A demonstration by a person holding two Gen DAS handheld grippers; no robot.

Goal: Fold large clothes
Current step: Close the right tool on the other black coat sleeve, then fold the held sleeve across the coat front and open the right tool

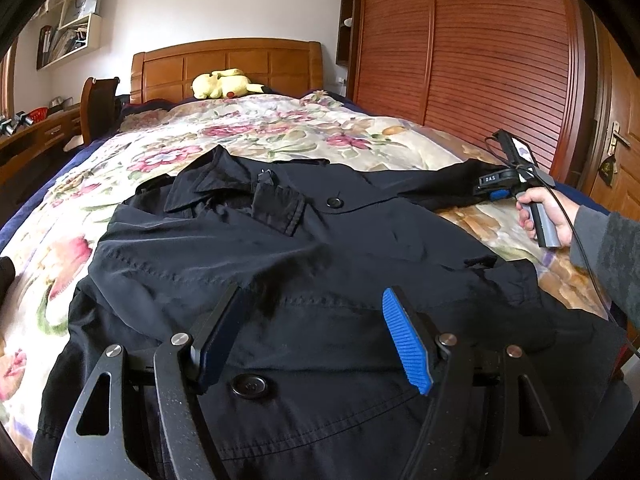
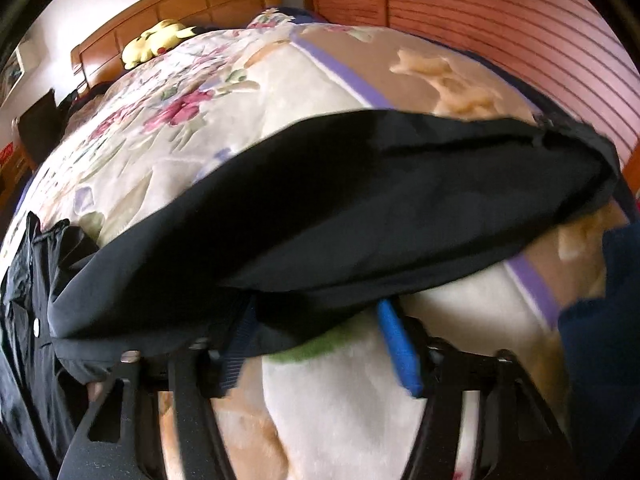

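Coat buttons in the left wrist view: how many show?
2. One button sits just right of the collar; another lies between the left gripper's fingers. More may be hidden under folds.

Coat [image 1: 304, 248] on bed [image 1: 280, 128], plush toy [image 1: 220, 84] behind

A bed with a floral quilt [image 1: 280, 128] fills the room, its wooden headboard [image 1: 228, 66] against the far white wall [image 1: 200, 4]. A yellow plush toy [image 1: 222, 84] lies near the headboard. Slatted wooden wardrobe doors [image 1: 480, 60] stand right; wall shelves [image 1: 76, 24] and a desk [image 1: 36, 132] are left.
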